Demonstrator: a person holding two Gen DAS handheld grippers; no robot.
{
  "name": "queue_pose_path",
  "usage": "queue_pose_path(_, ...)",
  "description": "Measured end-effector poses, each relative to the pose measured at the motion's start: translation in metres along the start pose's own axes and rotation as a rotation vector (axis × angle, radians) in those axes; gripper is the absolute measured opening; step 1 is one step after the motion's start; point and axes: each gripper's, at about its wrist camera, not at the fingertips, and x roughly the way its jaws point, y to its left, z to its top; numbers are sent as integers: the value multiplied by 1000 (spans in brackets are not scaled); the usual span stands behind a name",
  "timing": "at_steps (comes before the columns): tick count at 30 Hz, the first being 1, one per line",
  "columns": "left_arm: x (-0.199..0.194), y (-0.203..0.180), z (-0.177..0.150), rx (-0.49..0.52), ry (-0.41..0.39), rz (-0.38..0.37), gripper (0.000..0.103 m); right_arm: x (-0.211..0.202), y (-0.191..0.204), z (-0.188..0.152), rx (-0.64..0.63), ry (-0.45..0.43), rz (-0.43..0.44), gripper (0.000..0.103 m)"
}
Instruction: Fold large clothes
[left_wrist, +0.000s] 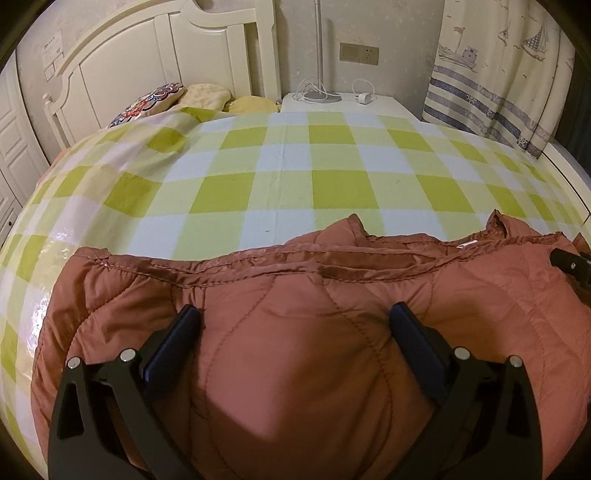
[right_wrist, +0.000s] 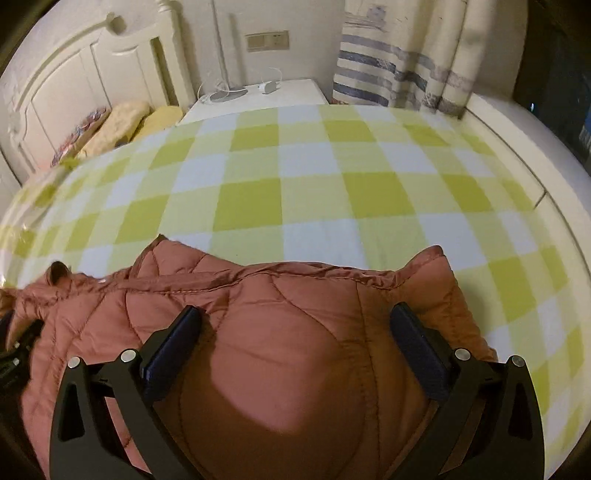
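**Quilted jacket spread on checked bed, both grippers spread wide above it**

Fingers (left_wrist: 188, 332) of the left gripper (left_wrist: 295, 314) stand wide apart over the rust-red quilted puffer jacket (left_wrist: 258, 288), grasping nothing; whether the tips touch the fabric cannot be told. The right gripper (right_wrist: 295, 314) is likewise released, its dark pads (right_wrist: 410, 332) parted above the same jacket (right_wrist: 280, 306) near its right edge. The jacket lies at the near side of the green-and-white checked bedsheet (left_wrist: 258, 177). Beyond, pillows (left_wrist: 207, 96) sit against the white panelled headboard (left_wrist: 147, 51). A white bedside table (left_wrist: 332, 101) carries a lamp base and a charger, beside a striped sailboat-print curtain (left_wrist: 495, 74).
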Motion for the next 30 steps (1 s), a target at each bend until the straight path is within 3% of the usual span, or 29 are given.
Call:
queue_pose_path(3,0,0,0,-1,1,0,101,-13,16,3,-55,1,-25,98)
queue_pose_path(6,0,0,0,-2,1,-1,101,-39,38,-1,-103,-56,98,98)
queue_pose_path(9,0,0,0,-2,0,0,101,-46,78,-13,-228,-37,195,98)
queue_pose_path(12,0,1,-1,-7,-1,-4,101,-21,113,-37,-393,-12,118,98)
queue_pose_path(20,-5,2,0,14,27,-17,101,-17,104,-39,-345,-30,156,98)
queue_pose_path(22,-19,13,-1,-2,2,-33,101,-15,103,-39,-338,-31,164,98)
queue_pose_path(26,-42,53,-13,-102,-66,-49,101,-15,99,-39,-318,-30,193,99)
queue_pose_path(30,-24,94,-29,-284,-32,-148,101,-18,94,-38,-299,-45,236,98)
